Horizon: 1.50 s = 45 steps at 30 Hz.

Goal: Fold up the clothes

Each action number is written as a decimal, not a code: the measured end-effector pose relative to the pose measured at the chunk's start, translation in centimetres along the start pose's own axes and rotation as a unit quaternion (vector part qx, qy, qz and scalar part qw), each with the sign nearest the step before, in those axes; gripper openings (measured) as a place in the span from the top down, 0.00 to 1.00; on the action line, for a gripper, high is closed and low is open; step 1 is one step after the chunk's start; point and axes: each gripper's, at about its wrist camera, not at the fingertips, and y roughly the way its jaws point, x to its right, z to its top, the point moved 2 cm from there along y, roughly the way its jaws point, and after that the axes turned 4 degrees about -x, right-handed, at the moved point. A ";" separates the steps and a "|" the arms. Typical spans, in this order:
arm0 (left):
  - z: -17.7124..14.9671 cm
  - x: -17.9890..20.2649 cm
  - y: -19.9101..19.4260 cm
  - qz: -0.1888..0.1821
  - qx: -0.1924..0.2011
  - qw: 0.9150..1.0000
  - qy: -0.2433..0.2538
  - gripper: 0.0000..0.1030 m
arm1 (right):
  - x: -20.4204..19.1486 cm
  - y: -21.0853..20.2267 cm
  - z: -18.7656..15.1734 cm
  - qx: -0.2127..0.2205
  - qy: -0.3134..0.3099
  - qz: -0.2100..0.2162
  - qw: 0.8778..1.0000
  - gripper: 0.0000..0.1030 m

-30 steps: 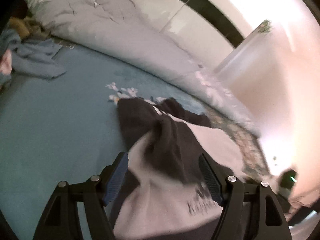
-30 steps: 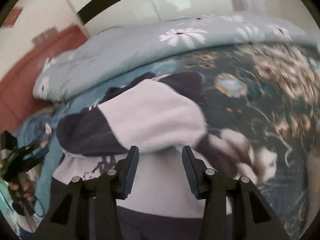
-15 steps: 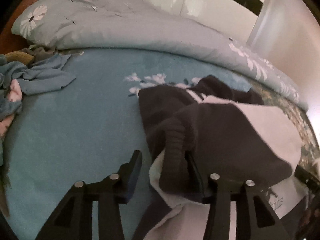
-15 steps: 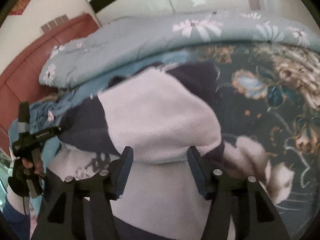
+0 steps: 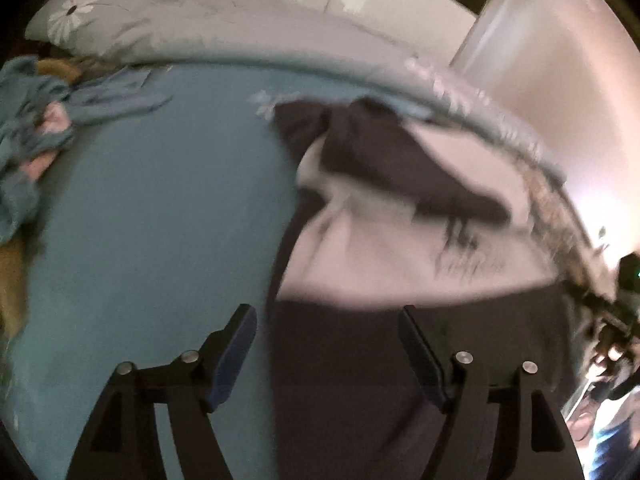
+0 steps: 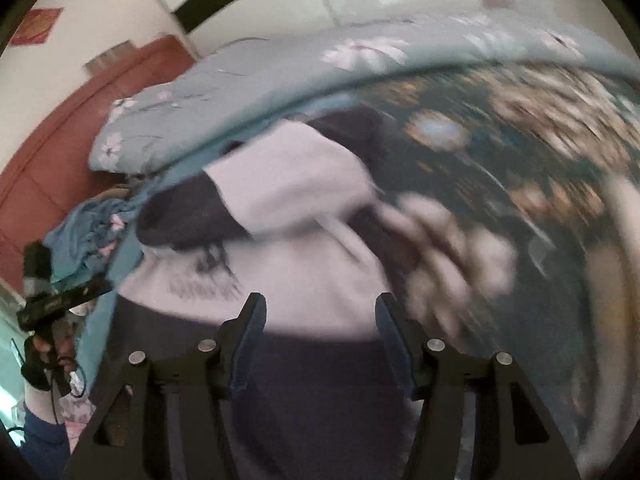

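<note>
Left of the left gripper (image 5: pixel 326 330), whose jaws stand wide with nothing between them, lies bare teal bedsheet (image 5: pixel 152 216), with a crumpled blue garment (image 5: pixel 36 120) farther off. Ahead of and beneath its jaws sprawls the black-and-white sweatshirt (image 5: pixel 392 248), sleeves folded across its printed chest. Beneath the right gripper (image 6: pixel 320 324), also gaping and empty, is the same sweatshirt's dark hem; right of those jaws spreads a floral blanket (image 6: pixel 520 168), blurred.
</note>
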 end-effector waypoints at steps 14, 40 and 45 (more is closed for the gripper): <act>-10.9 0.9 -2.0 -0.028 -0.010 1.000 0.009 0.16 | 4.4 -3.2 -9.3 -0.013 0.139 0.148 0.979 0.43; -10.3 -0.3 -1.2 -0.243 -0.031 0.957 -0.153 0.28 | 3.1 -2.4 -11.5 -0.036 0.146 0.287 0.946 0.74; -10.4 -0.3 -1.2 -0.201 -0.047 0.967 -0.152 0.52 | 3.5 -2.8 -12.0 -0.036 0.155 0.283 0.946 0.78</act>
